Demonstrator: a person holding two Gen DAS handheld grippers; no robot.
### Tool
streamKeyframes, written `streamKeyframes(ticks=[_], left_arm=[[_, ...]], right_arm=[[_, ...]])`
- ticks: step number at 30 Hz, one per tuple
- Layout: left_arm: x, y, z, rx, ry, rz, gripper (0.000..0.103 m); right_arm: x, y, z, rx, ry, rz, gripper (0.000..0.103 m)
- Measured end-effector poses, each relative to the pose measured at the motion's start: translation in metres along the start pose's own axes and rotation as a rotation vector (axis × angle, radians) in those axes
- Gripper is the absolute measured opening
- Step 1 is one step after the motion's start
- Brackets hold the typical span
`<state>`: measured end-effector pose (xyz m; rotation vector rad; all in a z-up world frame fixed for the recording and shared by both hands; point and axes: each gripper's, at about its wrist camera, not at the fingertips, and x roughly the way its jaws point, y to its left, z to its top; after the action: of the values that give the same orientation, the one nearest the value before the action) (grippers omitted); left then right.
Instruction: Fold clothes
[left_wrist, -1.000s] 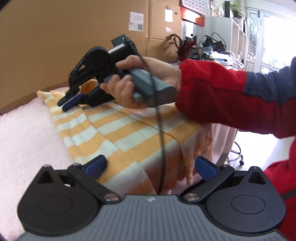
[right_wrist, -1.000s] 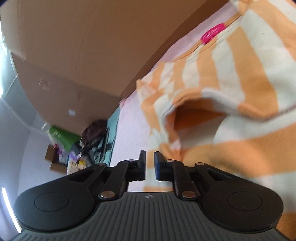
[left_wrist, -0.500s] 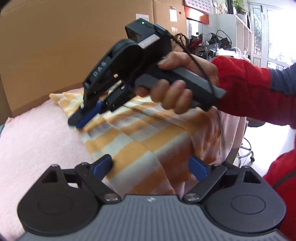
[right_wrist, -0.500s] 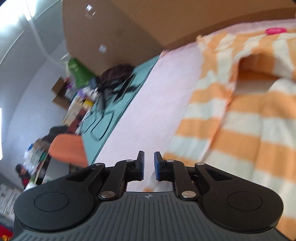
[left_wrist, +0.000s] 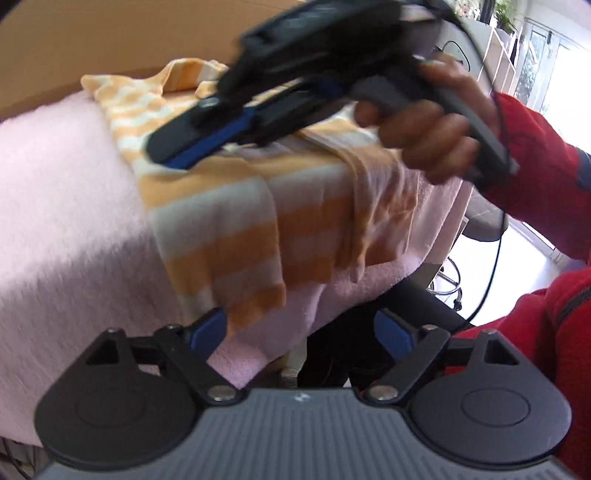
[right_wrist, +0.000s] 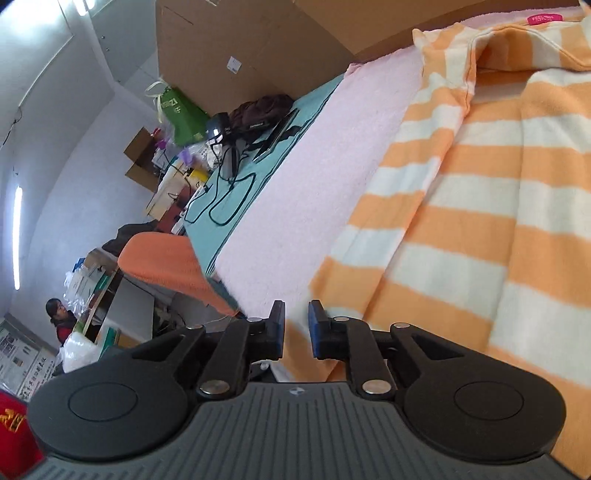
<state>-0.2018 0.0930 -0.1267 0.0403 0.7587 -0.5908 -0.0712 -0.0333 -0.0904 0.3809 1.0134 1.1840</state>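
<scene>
An orange-and-white striped garment (left_wrist: 229, 221) lies on a pink towel (left_wrist: 74, 184) and droops over the table's near edge. My left gripper (left_wrist: 299, 328) is open wide at that edge, its left fingertip (left_wrist: 207, 328) beside the garment's hanging corner, nothing pressed. A hand (left_wrist: 432, 136) in a red sleeve (left_wrist: 535, 177) holds my right gripper (left_wrist: 170, 151) just above the garment's left side. In the right wrist view that gripper (right_wrist: 296, 321) is shut to a narrow slit with nothing in it, over the garment (right_wrist: 461, 221) near its hem. A pink label (right_wrist: 545, 17) marks the collar.
Cardboard boxes (right_wrist: 258, 44) stand behind the table. Left of the pink towel (right_wrist: 332, 166) a teal mat (right_wrist: 258, 166) carries cables and a dark bag. An orange-covered seat (right_wrist: 166, 266) sits below it, a person (right_wrist: 59, 314) farther off. A chair base (left_wrist: 447, 280) stands under the table's right end.
The right gripper has swung forward and left across the garment, rolling as it went, and now fills the upper left wrist view. The left gripper has sunk toward the table's near edge.
</scene>
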Motion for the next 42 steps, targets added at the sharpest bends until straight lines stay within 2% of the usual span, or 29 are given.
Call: streamKeyframes(ticks=[2,4,6,7,8,9,12,13,14,15,16,18,19,20,21,22,24,25,29,30,31,32,33,35,36,37,38,42], left_arm=[[0.002,-0.001,-0.001,0.005,-0.006,0.015,0.090],[0.011,0.001,-0.001,0.013,0.000,0.068,0.098],[0.021,0.004,-0.002,0.018,0.009,0.119,0.098],[0.025,0.009,-0.003,0.002,0.039,0.125,0.094],[0.029,0.013,-0.004,-0.013,0.067,0.130,0.085],[0.026,0.015,-0.004,-0.016,0.087,0.122,0.080],[-0.011,0.010,-0.001,0.044,0.074,0.110,0.079],[-0.033,0.007,0.003,0.075,0.032,0.108,0.079],[-0.054,0.003,0.009,0.103,-0.013,0.107,0.085],[-0.072,0.004,0.017,0.106,-0.088,0.130,0.090],[-0.089,0.005,0.026,0.109,-0.164,0.153,0.101],[-0.113,0.015,0.046,0.068,-0.290,0.192,0.099],[-0.114,0.028,0.056,0.008,-0.311,0.171,0.085],[-0.107,0.045,0.063,-0.057,-0.310,0.123,0.056],[-0.100,0.061,0.070,-0.122,-0.306,0.078,0.035],[-0.083,0.075,0.075,-0.180,-0.270,0.065,0.000],[-0.055,0.100,0.082,-0.277,-0.225,0.046,0.000],[-0.046,0.109,0.083,-0.317,-0.219,0.036,0.000],[-0.014,0.139,0.089,-0.482,-0.199,-0.023,0.001],[-0.014,0.147,0.090,-0.519,-0.213,-0.052,0.009],[-0.013,0.155,0.092,-0.554,-0.226,-0.077,0.042],[-0.012,0.158,0.095,-0.562,-0.232,-0.070,0.064],[-0.012,0.162,0.098,-0.569,-0.237,-0.064,0.066],[-0.009,0.162,0.105,-0.543,-0.231,-0.016,0.040],[-0.009,0.162,0.105,-0.534,-0.229,-0.002,0.037],[-0.010,0.163,0.103,-0.537,-0.226,-0.006,0.036],[-0.013,0.163,0.100,-0.539,-0.223,-0.021,0.036],[-0.031,0.153,0.081,-0.489,-0.201,-0.097,0.043]], right_arm=[[-0.008,0.001,-0.011,0.005,0.010,0.023,0.015],[-0.014,0.002,-0.019,0.012,-0.010,0.023,0.015],[-0.018,0.003,-0.025,0.029,-0.037,0.017,0.014],[-0.019,0.006,-0.026,0.026,-0.052,0.001,0.015],[-0.022,0.012,-0.025,0.012,-0.076,-0.014,0.017],[-0.030,0.019,-0.024,-0.028,-0.129,-0.031,0.021],[-0.049,0.033,-0.019,-0.098,-0.266,-0.075,0.026],[-0.052,0.034,-0.017,-0.106,-0.297,-0.082,0.026],[-0.053,0.035,-0.014,-0.111,-0.325,-0.088,0.026],[-0.047,0.031,-0.013,-0.094,-0.332,-0.081,0.026],[-0.040,0.028,-0.011,-0.076,-0.337,-0.075,0.026],[-0.021,0.017,-0.010,-0.034,-0.319,-0.094,0.026],[-0.012,0.012,-0.009,-0.013,-0.310,-0.103,0.026],[-0.004,0.007,-0.009,0.007,-0.302,-0.112,0.026],[-0.001,0.002,-0.011,0.021,-0.303,-0.120,0.025],[0.000,-0.002,-0.013,0.034,-0.304,-0.126,0.018],[-0.008,-0.003,-0.017,0.040,-0.315,-0.118,0.019],[-0.012,-0.004,-0.019,0.041,-0.321,-0.114,0.024],[-0.028,0.005,-0.025,-0.014,-0.343,-0.074,0.030],[-0.027,0.006,-0.024,-0.015,-0.341,-0.068,0.032],[-0.025,0.006,-0.023,-0.013,-0.341,-0.062,0.035],[-0.021,0.007,-0.022,-0.016,-0.333,-0.047,0.035],[-0.015,0.007,-0.021,-0.020,-0.322,-0.036,0.035],[-0.006,0.004,-0.018,0.003,-0.302,-0.063,0.035],[-0.002,0.002,-0.017,0.017,-0.290,-0.084,0.029],[-0.001,0.001,-0.018,0.008,-0.278,-0.114,0.016],[-0.001,0.002,-0.019,-0.010,-0.269,-0.139,0.011],[-0.011,-0.003,-0.020,0.022,-0.251,-0.136,0.009]])
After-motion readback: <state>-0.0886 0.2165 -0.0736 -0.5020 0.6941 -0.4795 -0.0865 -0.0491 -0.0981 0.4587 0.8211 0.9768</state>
